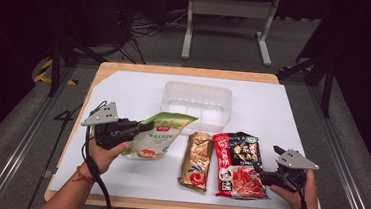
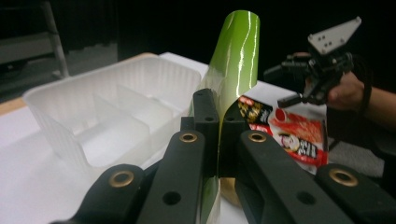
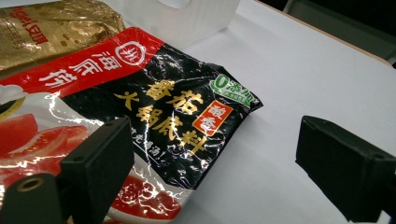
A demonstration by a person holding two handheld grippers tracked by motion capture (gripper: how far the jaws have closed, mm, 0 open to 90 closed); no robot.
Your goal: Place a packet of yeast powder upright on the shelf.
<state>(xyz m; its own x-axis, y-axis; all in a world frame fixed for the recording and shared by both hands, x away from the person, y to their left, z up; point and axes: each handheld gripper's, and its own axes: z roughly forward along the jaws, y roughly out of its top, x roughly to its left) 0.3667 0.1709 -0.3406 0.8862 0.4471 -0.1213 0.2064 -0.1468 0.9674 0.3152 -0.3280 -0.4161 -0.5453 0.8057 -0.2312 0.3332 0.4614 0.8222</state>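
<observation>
In the high view the left gripper (image 1: 144, 127) sits at about nine o'clock on the white table (image 1: 268, 106), its jaws clamped on the near edge of the green pouch (image 1: 158, 135), which lies tilted just left of the gold packet (image 1: 196, 159). The left gripper view adds what the overhead hides: the pouch (image 2: 236, 60) stands upright between the closed jaws, lifted off the surface, with the divided clear tray (image 2: 112, 112) at ten o'clock. The red-and-black packet (image 1: 239, 164) lies at five o'clock, touching the gold one. The right gripper (image 1: 263, 177) rests beside it; the right gripper view shows its jaws spread wide, gripping nothing, over the packet's (image 3: 154, 112) corner.
</observation>
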